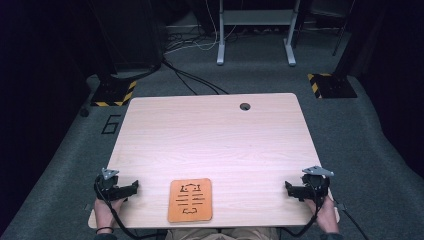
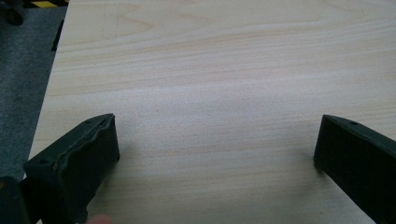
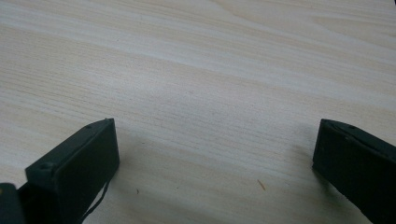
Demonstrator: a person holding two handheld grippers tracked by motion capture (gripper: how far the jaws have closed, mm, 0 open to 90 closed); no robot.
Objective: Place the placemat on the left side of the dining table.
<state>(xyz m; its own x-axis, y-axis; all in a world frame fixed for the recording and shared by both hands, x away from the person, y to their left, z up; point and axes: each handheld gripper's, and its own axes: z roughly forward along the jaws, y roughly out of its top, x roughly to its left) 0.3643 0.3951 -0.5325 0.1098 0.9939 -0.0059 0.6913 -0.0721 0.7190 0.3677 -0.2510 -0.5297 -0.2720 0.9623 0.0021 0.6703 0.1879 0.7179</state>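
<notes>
An orange board (image 1: 190, 200) with dark cut-out markings lies flat near the front edge of the light wooden table (image 1: 210, 135), midway between both hands. My left gripper (image 1: 131, 188) rests at the front left corner, held by a hand. Its jaws stand wide apart over bare wood, as the left gripper view (image 2: 217, 140) confirms. My right gripper (image 1: 290, 189) rests at the front right corner, pointing inward. Its jaws are also spread wide with nothing between them in the right gripper view (image 3: 215, 142).
A round cable hole (image 1: 244, 106) sits near the table's far edge. Grey carpet surrounds the table. Black-and-yellow striped bases (image 1: 114, 93) (image 1: 331, 85) stand on the floor at the far corners, and a white desk frame (image 1: 255, 35) with cables stands farther back.
</notes>
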